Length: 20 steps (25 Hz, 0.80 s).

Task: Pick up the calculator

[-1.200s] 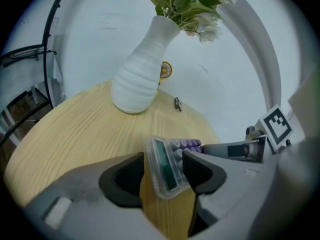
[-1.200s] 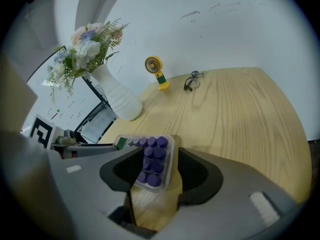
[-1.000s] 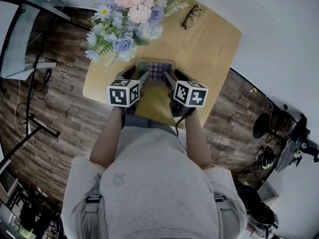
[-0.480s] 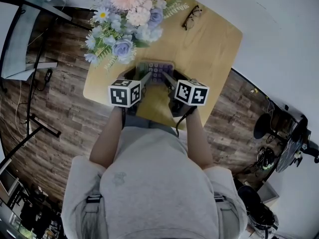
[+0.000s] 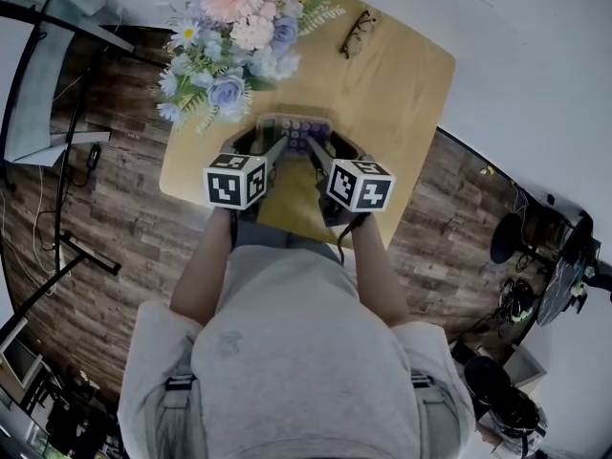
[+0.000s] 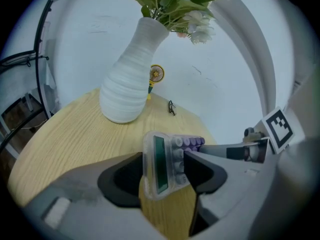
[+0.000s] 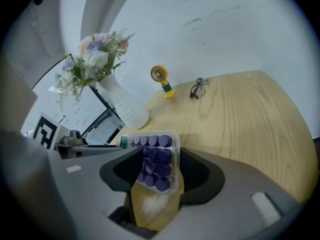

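The calculator [image 5: 298,130], clear-cased with purple keys and a green display, sits near the middle of the round wooden table [image 5: 406,89]. Both grippers hold it from my side. In the left gripper view the display end [image 6: 161,164] stands tilted on edge, with my left gripper [image 6: 162,176] shut on it. In the right gripper view the key end [image 7: 156,161] spans the jaws of my right gripper [image 7: 157,173]. These have just been closing and now press on its two sides. From the head view, the left gripper [image 5: 279,146] and right gripper [image 5: 313,146] meet at the calculator.
A white ribbed vase [image 6: 127,84] of pastel flowers [image 5: 239,27] stands just beyond the calculator, to the left. Folded glasses [image 5: 356,33] and a small yellow fan [image 7: 161,79] lie at the far edge by the white wall. Dark wood floor surrounds the table.
The head view has shifted slightly. Both grippers stay at the calculator, and neither has clearly moved.
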Motion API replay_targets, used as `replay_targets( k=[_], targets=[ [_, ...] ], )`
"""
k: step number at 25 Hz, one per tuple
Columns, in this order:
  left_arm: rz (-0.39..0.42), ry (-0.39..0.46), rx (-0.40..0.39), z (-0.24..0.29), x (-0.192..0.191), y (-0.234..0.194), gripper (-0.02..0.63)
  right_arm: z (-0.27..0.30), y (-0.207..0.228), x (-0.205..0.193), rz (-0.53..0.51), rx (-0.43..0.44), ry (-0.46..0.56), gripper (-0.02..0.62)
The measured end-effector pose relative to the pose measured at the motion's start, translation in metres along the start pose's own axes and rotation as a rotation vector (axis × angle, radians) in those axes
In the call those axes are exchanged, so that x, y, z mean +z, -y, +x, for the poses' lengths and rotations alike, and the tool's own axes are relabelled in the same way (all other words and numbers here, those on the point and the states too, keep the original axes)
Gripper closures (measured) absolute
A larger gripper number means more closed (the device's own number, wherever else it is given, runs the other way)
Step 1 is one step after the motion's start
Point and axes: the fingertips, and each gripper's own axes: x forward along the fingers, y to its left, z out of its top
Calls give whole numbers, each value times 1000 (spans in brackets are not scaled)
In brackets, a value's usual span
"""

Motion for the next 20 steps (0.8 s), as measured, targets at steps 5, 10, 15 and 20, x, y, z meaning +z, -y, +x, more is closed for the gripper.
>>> replay_targets(
  k=[5,10,15,20],
  targets=[
    [50,50,-18,-7,16,16,347,-18,-4,20,-55,-16,75,371],
    [91,106,-43,-17,33,33,347,-41,-10,37,-108,-45,156,371],
    [160,154,-61,-29,47,54,347,-65,-15,49,-125,-59,226,371],
    [213,206,-82,-43,60,74,348,-89,-21,61,-154,-75,302,371]
  ],
)
